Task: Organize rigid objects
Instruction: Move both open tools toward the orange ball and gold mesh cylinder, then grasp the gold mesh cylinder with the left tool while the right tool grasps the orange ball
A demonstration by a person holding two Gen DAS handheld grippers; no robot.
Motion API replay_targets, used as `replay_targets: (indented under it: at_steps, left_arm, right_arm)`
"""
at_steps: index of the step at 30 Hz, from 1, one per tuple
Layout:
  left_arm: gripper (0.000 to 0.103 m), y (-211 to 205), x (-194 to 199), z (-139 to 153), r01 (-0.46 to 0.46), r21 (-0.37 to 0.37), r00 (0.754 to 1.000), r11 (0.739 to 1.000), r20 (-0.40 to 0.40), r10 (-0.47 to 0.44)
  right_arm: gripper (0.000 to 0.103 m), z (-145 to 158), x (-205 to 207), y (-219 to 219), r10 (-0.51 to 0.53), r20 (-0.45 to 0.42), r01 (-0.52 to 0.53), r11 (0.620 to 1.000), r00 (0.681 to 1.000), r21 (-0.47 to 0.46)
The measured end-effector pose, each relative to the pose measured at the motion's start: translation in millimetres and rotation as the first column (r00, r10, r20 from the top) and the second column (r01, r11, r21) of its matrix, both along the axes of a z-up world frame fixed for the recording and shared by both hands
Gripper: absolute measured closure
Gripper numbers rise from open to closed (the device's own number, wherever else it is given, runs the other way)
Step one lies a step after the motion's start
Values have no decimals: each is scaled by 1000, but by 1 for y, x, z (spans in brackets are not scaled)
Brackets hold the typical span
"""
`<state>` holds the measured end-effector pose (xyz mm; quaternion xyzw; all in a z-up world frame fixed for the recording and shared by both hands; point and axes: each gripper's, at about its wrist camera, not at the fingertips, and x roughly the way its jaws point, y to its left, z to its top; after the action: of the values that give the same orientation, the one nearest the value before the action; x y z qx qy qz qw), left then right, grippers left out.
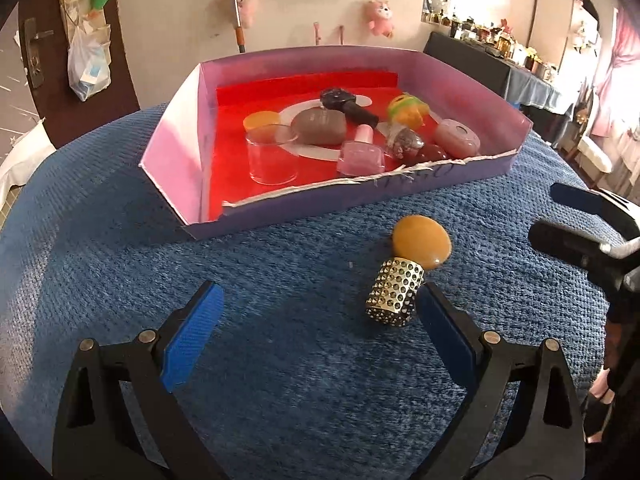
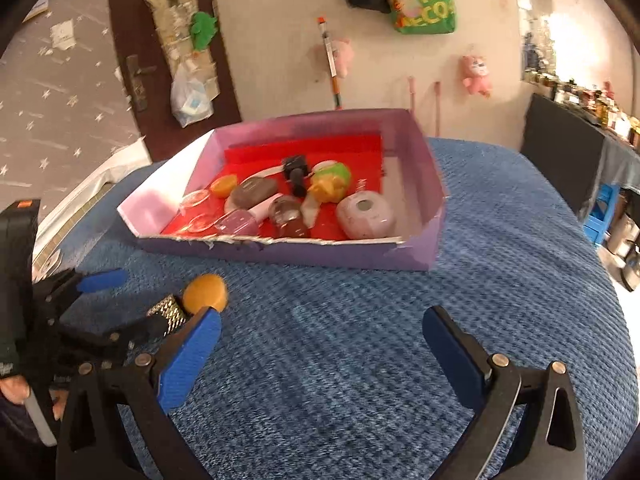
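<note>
Left wrist view: left gripper [image 1: 318, 306] spread wide over the blue cloth [image 1: 280, 360], grasping nothing, its right blue pad just beside the studded metal cylinder [image 1: 395, 293] lying on its side. Orange stone [image 1: 421, 247] touching the cylinder's far end. Beyond both, the purple box [image 1: 172, 144] with red floor, holding a clear glass [image 1: 272, 158], a grey stone [image 1: 319, 127], a pink nail-polish bottle [image 1: 361, 153], a black-handled item [image 1: 348, 106], a green-and-yellow toy [image 1: 408, 110] and a pink round piece [image 1: 457, 139]. Right gripper [image 1: 576, 220] entering at the right edge, prongs apart.

Right wrist view: right gripper [image 2: 322, 330] released, fingers wide over bare cloth [image 2: 480, 260], nothing between them. Left gripper [image 2: 132, 300] at near left, jaws parted on either side of the cylinder [image 2: 168, 312], contact unclear. Orange stone [image 2: 205, 288] beside it. Box [image 2: 434, 184] farther off, centre, contents somewhat blurred.
</note>
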<state>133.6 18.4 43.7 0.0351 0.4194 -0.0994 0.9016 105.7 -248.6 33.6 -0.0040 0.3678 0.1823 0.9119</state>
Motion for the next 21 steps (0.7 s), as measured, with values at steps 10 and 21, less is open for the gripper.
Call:
replay_targets:
  at_steps: [10, 21]
  left_arm:
    - [5, 19, 11, 11, 40, 34, 999, 999, -1, -40]
    - [8, 13, 27, 5, 146, 20, 988, 989, -47, -145]
  right_arm:
    - [0, -9, 26, 46, 267, -101, -269, 963, 958, -8]
    - [8, -14, 47, 61, 412, -152, -415, 910, 899, 8]
